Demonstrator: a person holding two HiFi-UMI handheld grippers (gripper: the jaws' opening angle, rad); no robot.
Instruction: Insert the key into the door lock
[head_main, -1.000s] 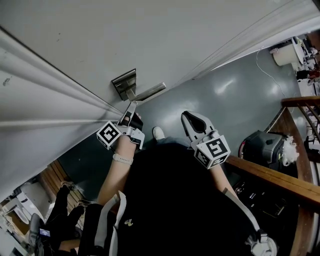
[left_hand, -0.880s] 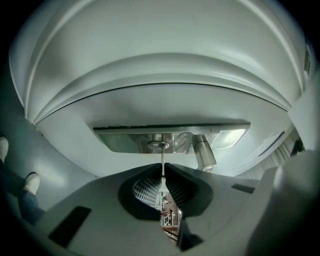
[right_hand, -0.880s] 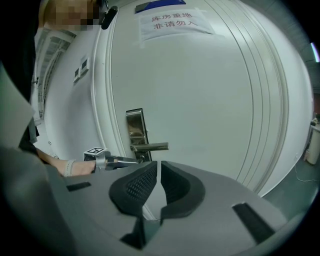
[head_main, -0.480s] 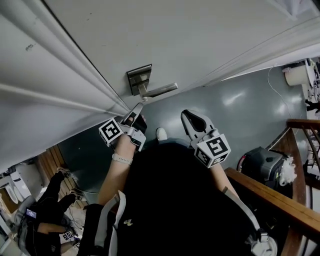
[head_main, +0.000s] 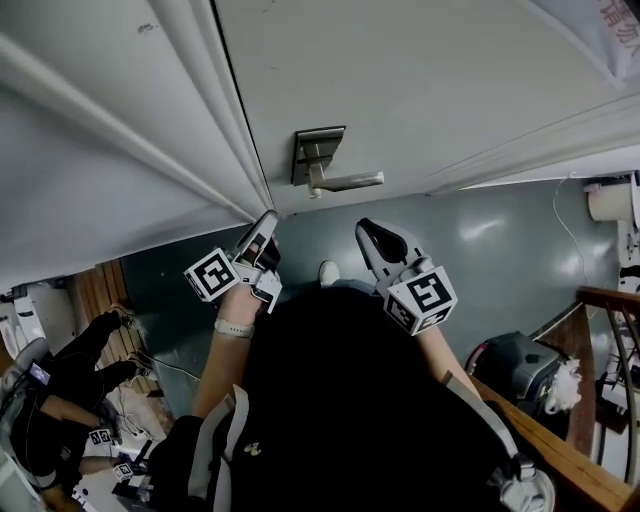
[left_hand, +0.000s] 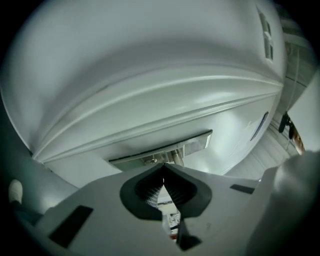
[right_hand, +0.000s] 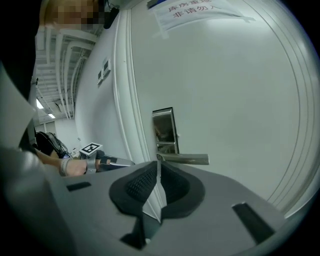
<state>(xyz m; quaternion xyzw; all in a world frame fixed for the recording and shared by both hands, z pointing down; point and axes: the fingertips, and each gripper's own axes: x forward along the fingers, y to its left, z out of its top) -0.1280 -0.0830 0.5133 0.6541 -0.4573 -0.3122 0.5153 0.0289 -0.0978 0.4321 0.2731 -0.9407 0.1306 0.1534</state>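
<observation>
A steel lock plate (head_main: 318, 157) with a lever handle (head_main: 352, 183) sits on the white door (head_main: 420, 80). My left gripper (head_main: 268, 218) is shut, its tip just below and left of the plate, not touching it. In the left gripper view the shut jaws (left_hand: 163, 167) point at the lock plate (left_hand: 197, 143) close ahead. My right gripper (head_main: 364, 226) is also shut, below the handle's free end. From the right gripper (right_hand: 158, 164) the plate (right_hand: 164, 125) and handle (right_hand: 186, 159) show side-on. No key shows in any view.
Ribbed door-frame mouldings (head_main: 200, 100) run left of the lock. A paper notice (right_hand: 195, 10) hangs high on the door. A person (head_main: 50, 400) sits at lower left. A black bag (head_main: 510, 365) and a wooden railing (head_main: 560, 450) stand at lower right.
The head view has swung, so the lock plate now sits further right and upright. The left gripper's tip, close under the plate a second ago, is now lower and farther from it.
</observation>
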